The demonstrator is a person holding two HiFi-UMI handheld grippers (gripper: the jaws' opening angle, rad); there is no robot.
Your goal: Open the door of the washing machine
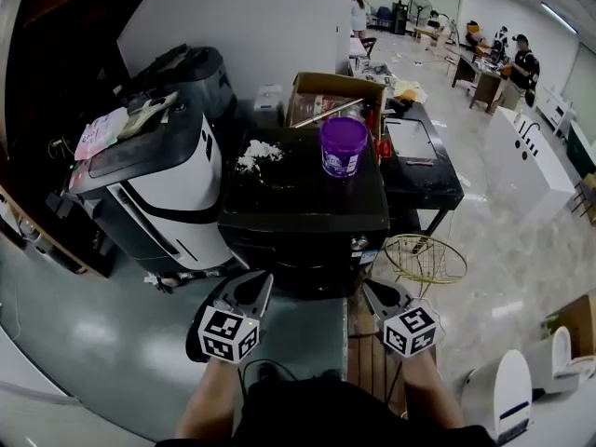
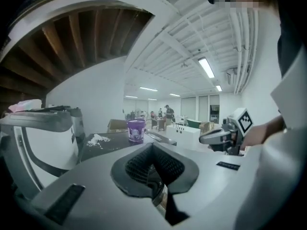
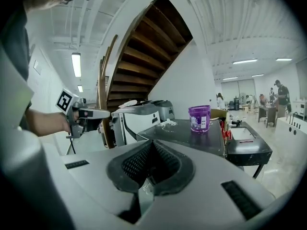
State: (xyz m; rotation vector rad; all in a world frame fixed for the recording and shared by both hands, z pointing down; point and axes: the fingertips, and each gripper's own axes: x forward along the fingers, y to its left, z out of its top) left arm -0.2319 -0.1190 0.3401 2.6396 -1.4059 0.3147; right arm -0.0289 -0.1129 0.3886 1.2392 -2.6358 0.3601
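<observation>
The black washing machine (image 1: 291, 203) stands in front of me, seen from above; its dark front (image 1: 312, 254) is foreshortened and the door cannot be made out. On its top sit a purple bucket (image 1: 344, 145) and a white clump (image 1: 259, 154). My left gripper (image 1: 253, 290) and right gripper (image 1: 377, 294) hang side by side before the machine's front, both shut and empty, touching nothing. In the left gripper view the shut gripper (image 2: 152, 146) points over the machine top (image 2: 112, 145) toward the bucket (image 2: 136, 130). The right gripper view shows its gripper (image 3: 152, 145) the same, with the bucket (image 3: 199, 118) ahead.
A white-and-black appliance (image 1: 158, 189) stands close on the machine's left. Behind are a cardboard box (image 1: 335, 96) and a black sink table (image 1: 424, 180). A wire basket (image 1: 426, 257) lies on the floor at right. A wooden staircase (image 3: 144, 47) rises at left. People stand far back.
</observation>
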